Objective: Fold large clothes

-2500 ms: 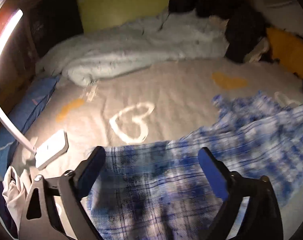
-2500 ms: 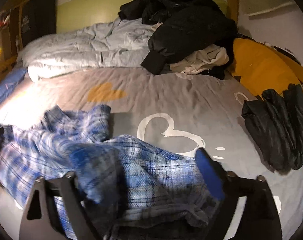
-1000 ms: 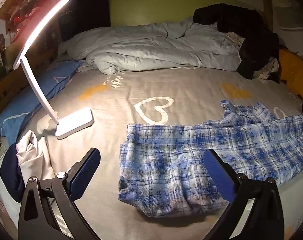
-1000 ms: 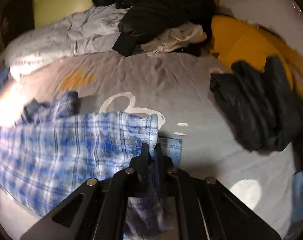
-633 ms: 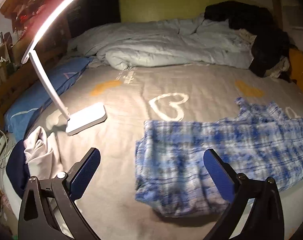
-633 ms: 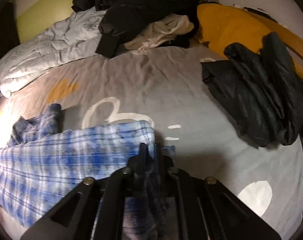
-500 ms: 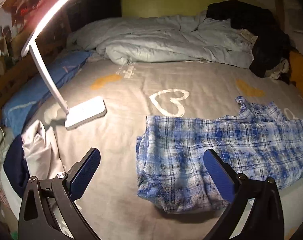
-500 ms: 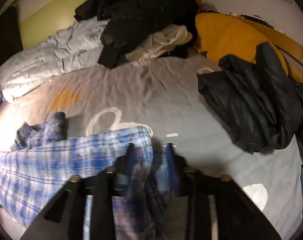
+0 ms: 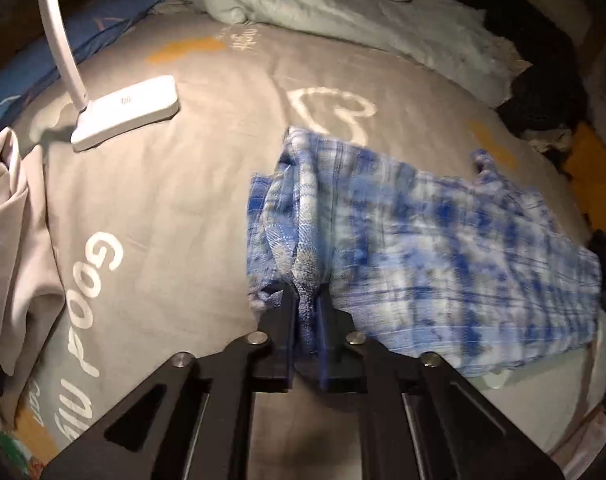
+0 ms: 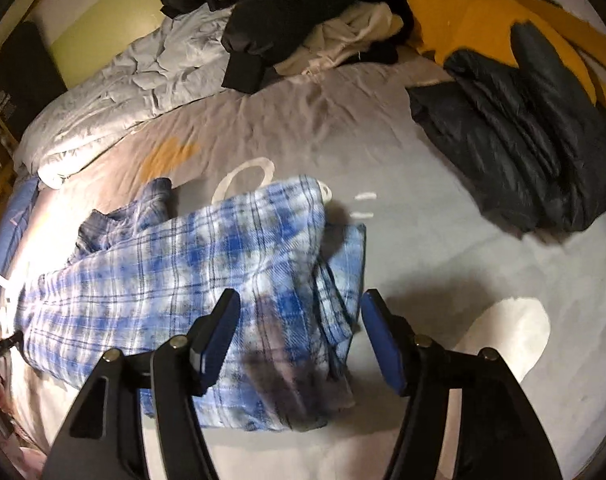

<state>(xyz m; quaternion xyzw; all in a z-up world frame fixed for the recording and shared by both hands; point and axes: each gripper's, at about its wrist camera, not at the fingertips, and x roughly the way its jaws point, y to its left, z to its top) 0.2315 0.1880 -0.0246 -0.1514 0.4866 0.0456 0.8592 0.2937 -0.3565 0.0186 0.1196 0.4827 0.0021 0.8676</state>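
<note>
My grey heart-print bedsheet (image 9: 207, 184), white desk lamp (image 9: 123, 108) lit at my left, crumpled pale duvet (image 10: 143, 84), yellow-green wall (image 10: 115, 12) behind.

Left gripper (image 9: 306, 300): angled steeply downward, black jaws pressed together on a bunched fold of blue plaid cloth (image 9: 423, 248).
Right gripper (image 10: 301, 320): angled steeply downward, jaws opening, blue pads (image 10: 379, 340) apart on either side of the cloth's end, not pressing it.
</note>
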